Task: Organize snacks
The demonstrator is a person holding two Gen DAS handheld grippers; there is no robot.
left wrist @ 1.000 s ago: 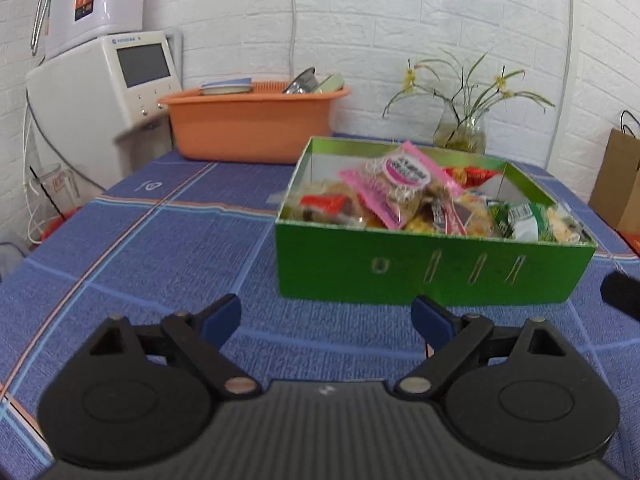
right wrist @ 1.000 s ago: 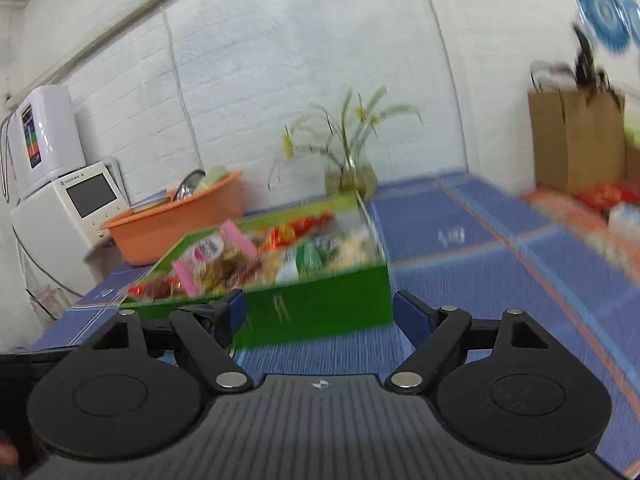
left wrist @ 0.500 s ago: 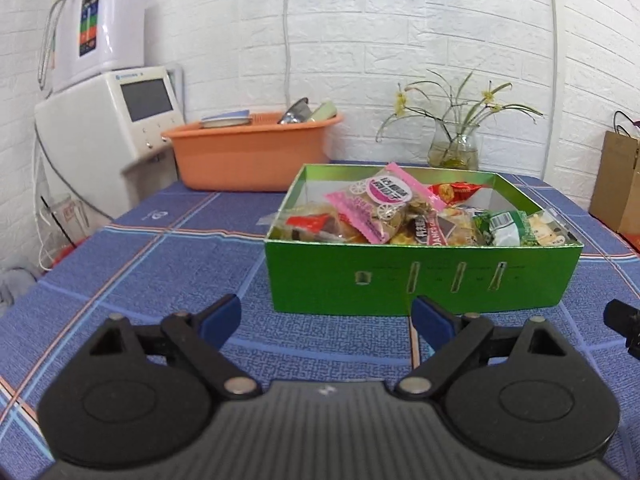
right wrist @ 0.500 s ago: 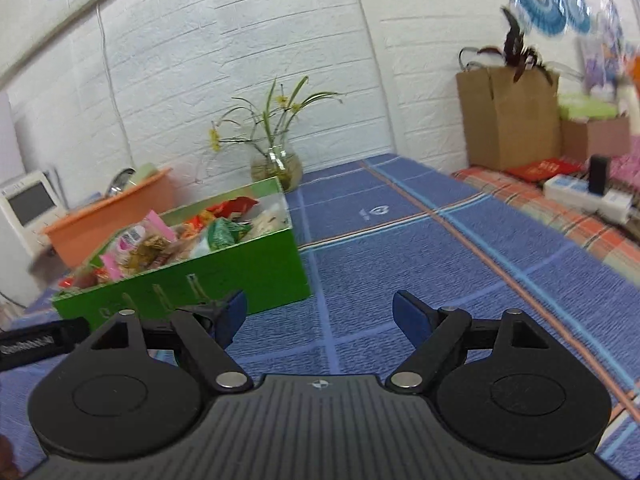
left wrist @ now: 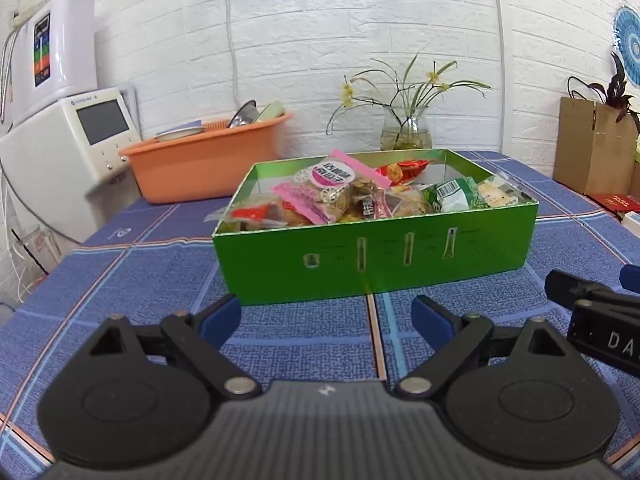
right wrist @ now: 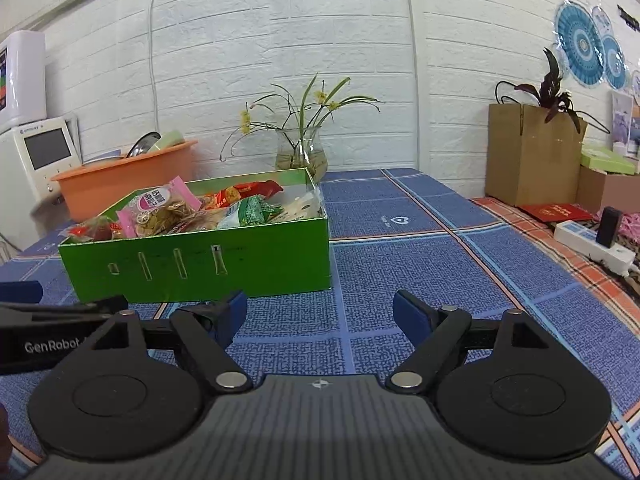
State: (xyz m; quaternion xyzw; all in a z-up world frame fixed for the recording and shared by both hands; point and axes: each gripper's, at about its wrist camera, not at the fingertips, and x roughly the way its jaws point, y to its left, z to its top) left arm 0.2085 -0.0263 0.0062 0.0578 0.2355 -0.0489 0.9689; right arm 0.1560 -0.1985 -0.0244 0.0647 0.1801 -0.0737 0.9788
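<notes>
Now, snacks (left wrist: 344, 196): piled loose inside the green box (left wrist: 376, 256), pink packet (left wrist: 324, 188) topmost, red and green wrappers beside it; one clear packet poking over the left rim.
Green box: standing open on the bench (left wrist: 160, 280), no lid in view.
Left gripper (left wrist: 326, 316): fingers spread wide, gripping nothing, hovering just short of the box's front wall.
Right gripper (right wrist: 320, 312): fingers likewise released and bare, low over the bench, aimed past the box's right corner.
Loose snacks outside the box: none visible on the blue cloth.
Progress: everything gathered in the box, yet jumbled; fits either a tidy-up completed or a sort-out pending. Cannot tell which.
Background: orange basin (left wrist: 204, 160), flower vase (left wrist: 406, 132).
</notes>
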